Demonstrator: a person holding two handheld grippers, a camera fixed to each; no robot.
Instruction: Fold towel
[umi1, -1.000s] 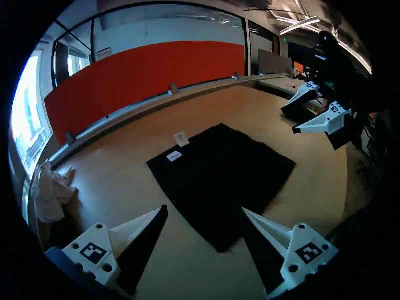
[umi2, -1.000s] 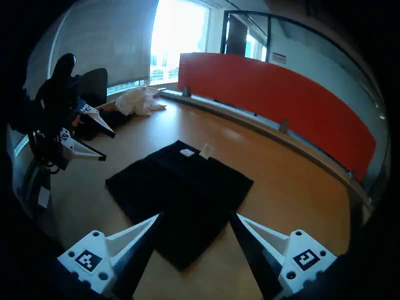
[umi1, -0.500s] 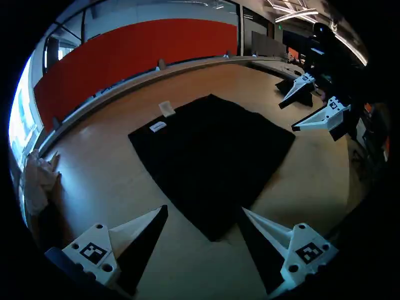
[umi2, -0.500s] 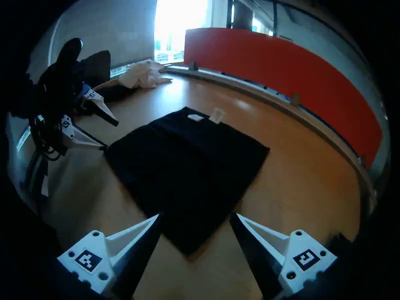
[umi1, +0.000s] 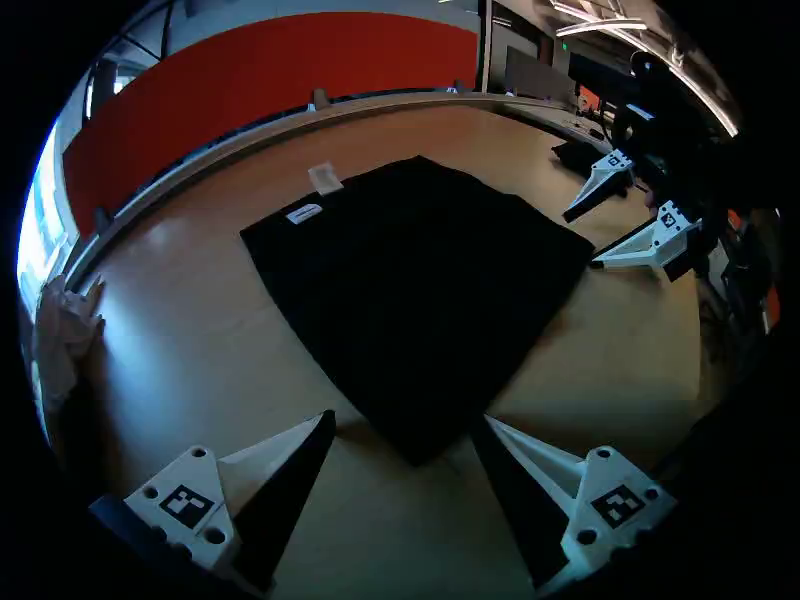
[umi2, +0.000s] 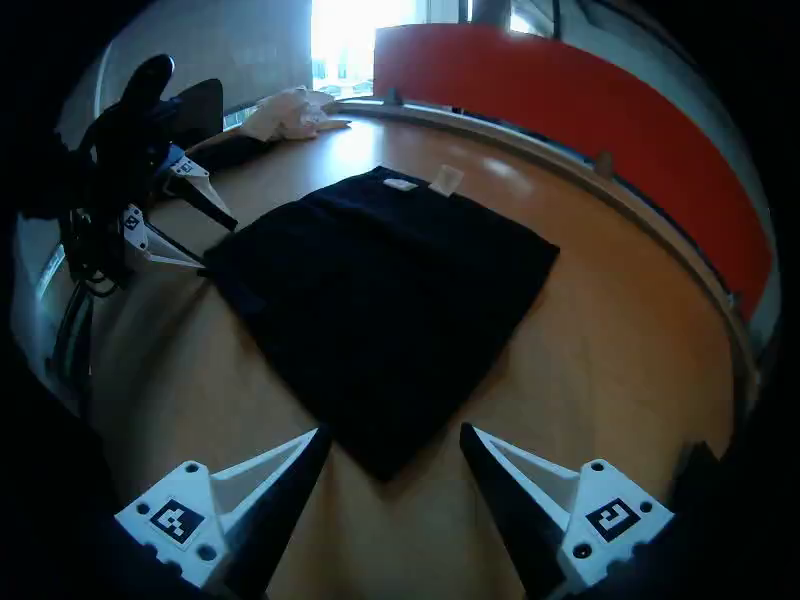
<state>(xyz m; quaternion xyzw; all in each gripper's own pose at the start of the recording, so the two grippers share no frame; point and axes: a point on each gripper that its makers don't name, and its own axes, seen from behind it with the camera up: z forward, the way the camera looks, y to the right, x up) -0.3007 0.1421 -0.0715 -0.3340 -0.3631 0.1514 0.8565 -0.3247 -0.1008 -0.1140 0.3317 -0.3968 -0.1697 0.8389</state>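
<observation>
Two tools released, jaws spread wide. The left tool (umi1: 404, 418) is poised at one corner of the black towel (umi1: 420, 270), the right tool (umi2: 395, 430) at another corner. Towel lies flat on the wooden worktop (umi1: 180, 330), with white tags (umi1: 303, 213) at its far edge.

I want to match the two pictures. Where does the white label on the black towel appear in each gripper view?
Left gripper view: the white label sits upper left of centre, on the far left edge of the black towel.
Right gripper view: the white label sits top centre, near the towel's far corner.
Shared landmark: the red wall panel, beyond the towel in both views.
</observation>
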